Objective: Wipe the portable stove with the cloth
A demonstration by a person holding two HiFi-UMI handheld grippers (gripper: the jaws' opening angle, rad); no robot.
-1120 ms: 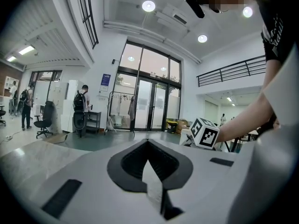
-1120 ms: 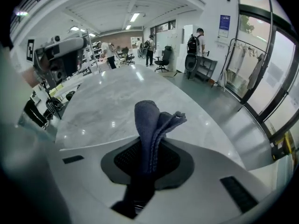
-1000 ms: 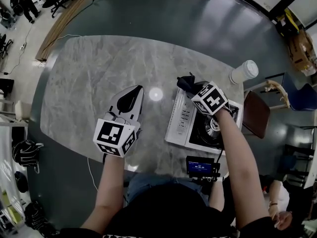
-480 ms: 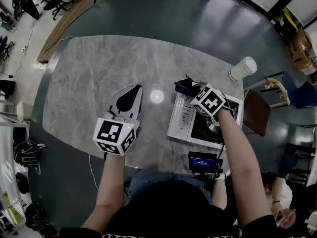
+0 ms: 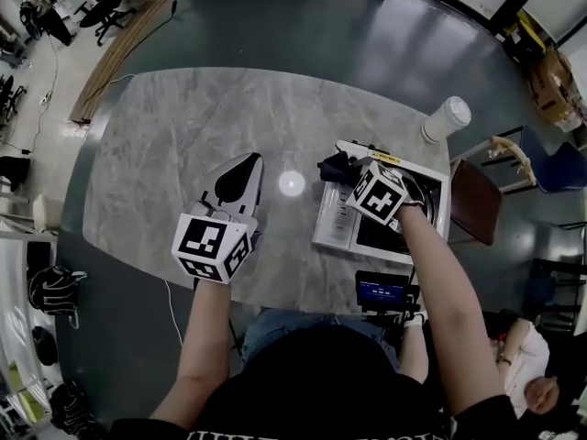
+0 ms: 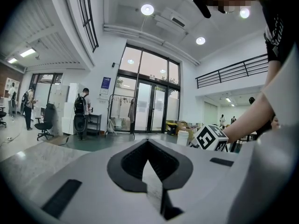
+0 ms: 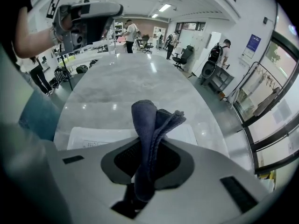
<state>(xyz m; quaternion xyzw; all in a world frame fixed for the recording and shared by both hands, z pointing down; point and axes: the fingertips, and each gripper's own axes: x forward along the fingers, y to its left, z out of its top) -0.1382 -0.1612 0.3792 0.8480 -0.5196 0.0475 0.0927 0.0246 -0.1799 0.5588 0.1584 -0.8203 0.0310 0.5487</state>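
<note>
Marble table [image 5: 183, 136] carrying a white portable stove [image 5: 335, 227]; a lidded cup [image 5: 447, 119] stands beyond it and a small screen [image 5: 385, 291] sits at the near edge. The right gripper [image 5: 351, 174] clamps the dark cloth [image 5: 332, 165] at the stove's left edge, having drawn nearer from the far corner. The left gripper [image 5: 246, 168], jaws together on nothing, sits well apart and unmoved.

Setting: a large open-plan office or lab hall.

- Entrance: tall glass doors [image 6: 147, 108] with a high ceiling and recessed lights [image 6: 147, 9].
- Upper level: a railed mezzanine [image 6: 231, 71].
- Furniture: wheeled office chairs [image 6: 45, 127], a garment rack [image 6: 122, 113] and a large marble-pattern table [image 5: 202, 126] on a smooth grey floor [image 5: 303, 26].
- Storage: cardboard boxes [image 5: 550, 90] at the edge.
- Occupants: several people standing, one with a backpack [image 6: 81, 111].
</note>
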